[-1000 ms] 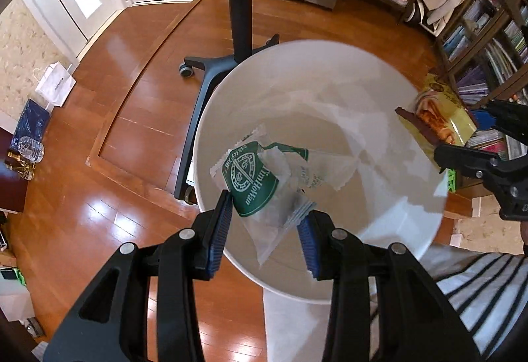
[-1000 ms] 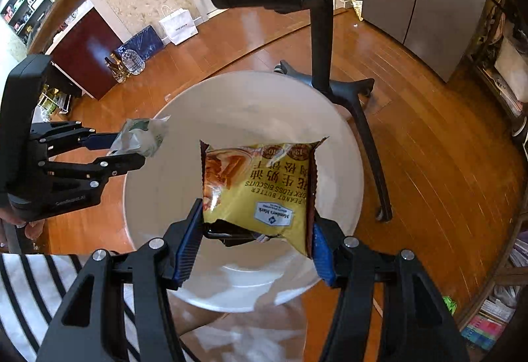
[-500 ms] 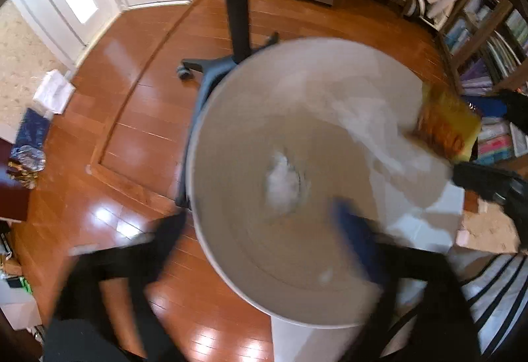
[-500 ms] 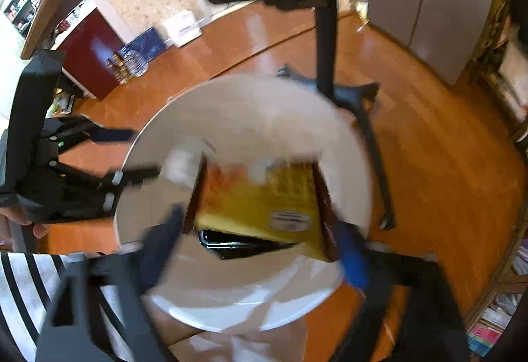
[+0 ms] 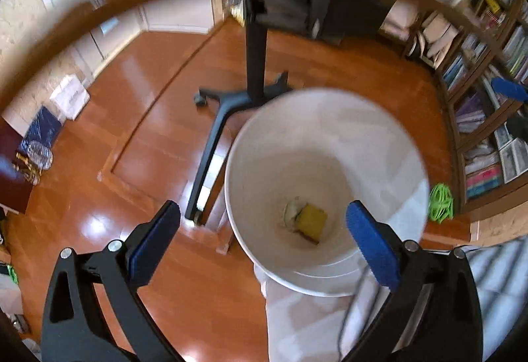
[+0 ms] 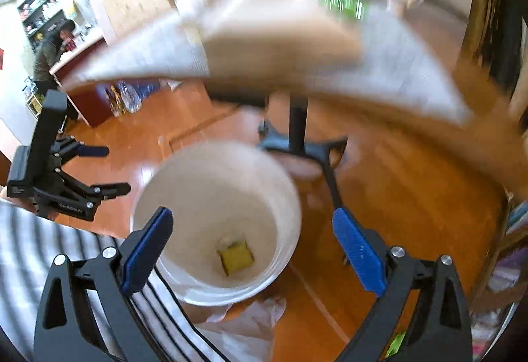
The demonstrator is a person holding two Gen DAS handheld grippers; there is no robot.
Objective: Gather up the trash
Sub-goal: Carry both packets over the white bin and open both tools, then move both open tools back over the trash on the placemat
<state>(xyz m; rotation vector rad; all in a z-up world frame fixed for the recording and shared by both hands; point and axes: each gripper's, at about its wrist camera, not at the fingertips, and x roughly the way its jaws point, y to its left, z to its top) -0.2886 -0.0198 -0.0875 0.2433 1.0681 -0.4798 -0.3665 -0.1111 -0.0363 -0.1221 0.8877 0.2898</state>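
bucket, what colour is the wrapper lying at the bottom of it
Yellow. The wrapper shows best in the left wrist view, inside the white bucket.

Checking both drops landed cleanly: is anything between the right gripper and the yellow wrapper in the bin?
No. In the right wrist view, the open right gripper hangs over the yellow wrapper at the bottom of the white bin, with nothing between.

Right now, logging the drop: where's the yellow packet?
In both wrist views the yellow packet lies at the bottom of the white bin, beside a crumpled white wrapper.
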